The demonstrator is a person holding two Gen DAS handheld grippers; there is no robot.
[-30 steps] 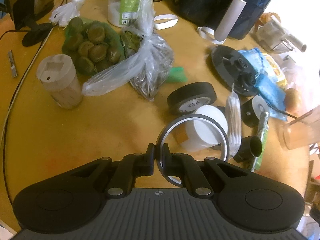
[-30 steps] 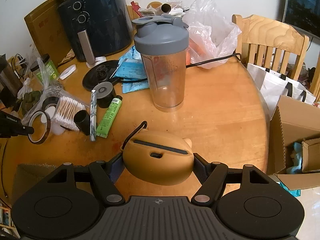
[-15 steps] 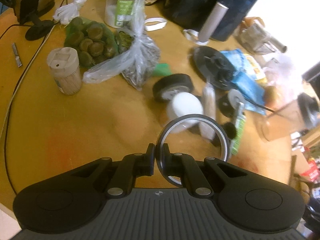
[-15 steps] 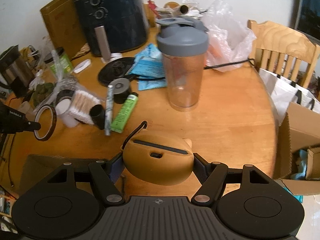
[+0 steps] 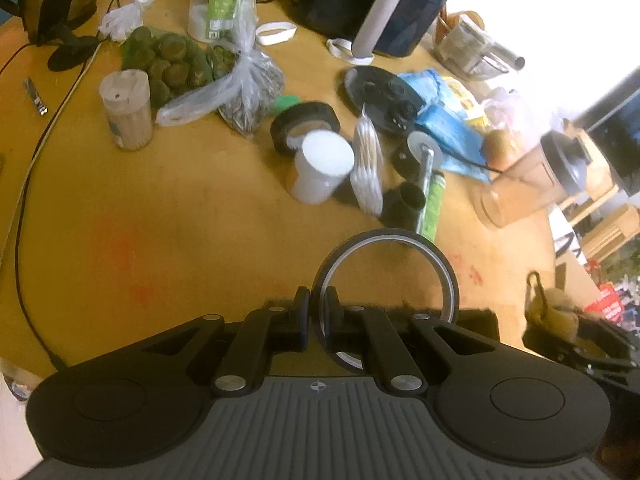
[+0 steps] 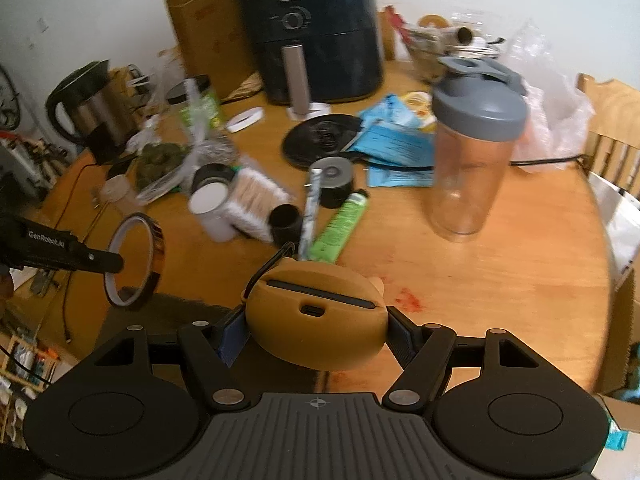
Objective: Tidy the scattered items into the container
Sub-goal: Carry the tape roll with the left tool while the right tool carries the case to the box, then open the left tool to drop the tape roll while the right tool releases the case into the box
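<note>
My left gripper (image 5: 316,312) is shut on the rim of a thin amber tape ring (image 5: 384,276), held above the wooden table (image 5: 180,240). In the right wrist view the same ring (image 6: 154,236) hangs at the left in the left gripper (image 6: 114,262). My right gripper (image 6: 316,334) is shut on a tan earbud case (image 6: 316,320) with a black loop. A dark box-like shape (image 6: 168,310) lies under both grippers at the table's near edge; I cannot tell what it is. On the table lie a white jar (image 5: 324,164), a cotton swab pack (image 5: 366,160) and a green tube (image 6: 340,228).
A black tape roll (image 5: 304,120), bagged food (image 5: 240,92) and a toothpick jar (image 5: 126,114) sit further back. A clear shaker bottle (image 6: 472,160) stands at the right, a dark air fryer (image 6: 316,32) and a kettle (image 6: 88,108) behind. A cardboard box (image 6: 620,328) is beside the table.
Both grippers have drawn back toward the near table edge with their loads. The left one rose with the tape ring, so the clutter looks farther away. The right view swung left.
</note>
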